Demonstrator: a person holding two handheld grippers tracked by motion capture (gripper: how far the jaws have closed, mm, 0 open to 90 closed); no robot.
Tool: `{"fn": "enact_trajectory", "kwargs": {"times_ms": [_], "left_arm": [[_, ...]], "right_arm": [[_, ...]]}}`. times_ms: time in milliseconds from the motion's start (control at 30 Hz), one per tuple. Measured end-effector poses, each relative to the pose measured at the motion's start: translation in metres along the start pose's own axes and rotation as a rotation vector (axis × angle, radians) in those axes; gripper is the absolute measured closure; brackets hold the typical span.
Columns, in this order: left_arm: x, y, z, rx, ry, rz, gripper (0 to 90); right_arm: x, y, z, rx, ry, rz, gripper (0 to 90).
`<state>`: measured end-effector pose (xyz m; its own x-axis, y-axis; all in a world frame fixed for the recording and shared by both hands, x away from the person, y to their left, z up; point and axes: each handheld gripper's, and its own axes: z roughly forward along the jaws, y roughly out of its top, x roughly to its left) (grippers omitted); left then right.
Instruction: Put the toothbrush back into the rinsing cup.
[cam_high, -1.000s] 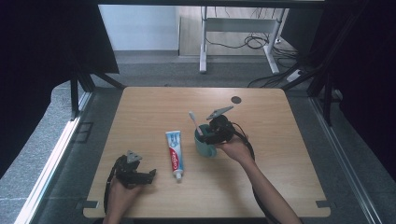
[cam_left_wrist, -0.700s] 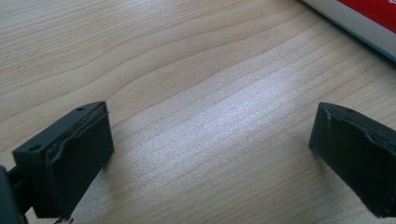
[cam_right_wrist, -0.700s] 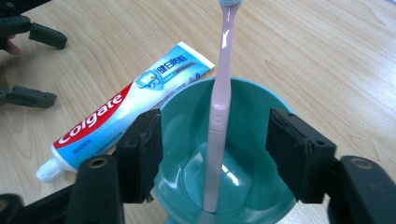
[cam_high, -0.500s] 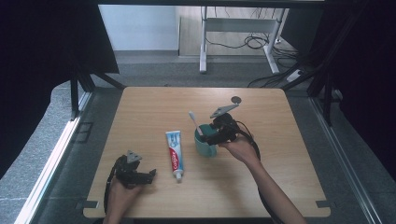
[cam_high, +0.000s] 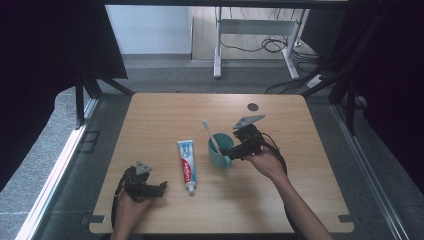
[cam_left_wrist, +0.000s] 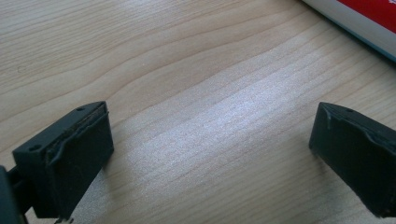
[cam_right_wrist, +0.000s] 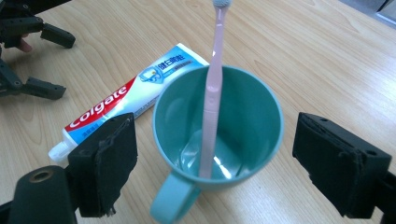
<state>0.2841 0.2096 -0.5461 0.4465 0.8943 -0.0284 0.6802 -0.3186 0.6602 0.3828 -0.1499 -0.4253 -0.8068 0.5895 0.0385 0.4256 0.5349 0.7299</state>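
At the centre of the high view, a pink toothbrush (cam_right_wrist: 212, 93) is leaning inside a teal mug (cam_high: 220, 151) on the counter (cam_high: 300, 200). The right gripper (cam_high: 235, 152) is hovering beside the mug, its jaws just opening and pinching nothing. At lower left, the left gripper (cam_high: 162, 189) is resting with jaws spread, near the toothpaste tube (cam_high: 187, 164).

lab or office test bay, bare wooden table (cam_high: 150, 120) fenced by black curtains (cam_high: 55, 60) both sides, grey floor around it, metal desk frame (cam_high: 255, 30) and loose cables (cam_high: 267, 45) behind the table
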Motion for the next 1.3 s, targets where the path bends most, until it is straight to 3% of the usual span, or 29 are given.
{"fn": "enact_trajectory", "kwargs": {"times_ms": [567, 1300], "left_arm": [[0.000, 0.000, 0.000, -0.001, 0.001, -0.002, 0.0], [-0.001, 0.000, 0.000, -0.002, 0.006, -0.007, 0.0]], "right_arm": [[-0.014, -0.038, -0.022, -0.012, -0.048, 0.035, 0.3], [-0.022, -0.095, -0.049, -0.009, -0.114, 0.089, 0.0]]}}
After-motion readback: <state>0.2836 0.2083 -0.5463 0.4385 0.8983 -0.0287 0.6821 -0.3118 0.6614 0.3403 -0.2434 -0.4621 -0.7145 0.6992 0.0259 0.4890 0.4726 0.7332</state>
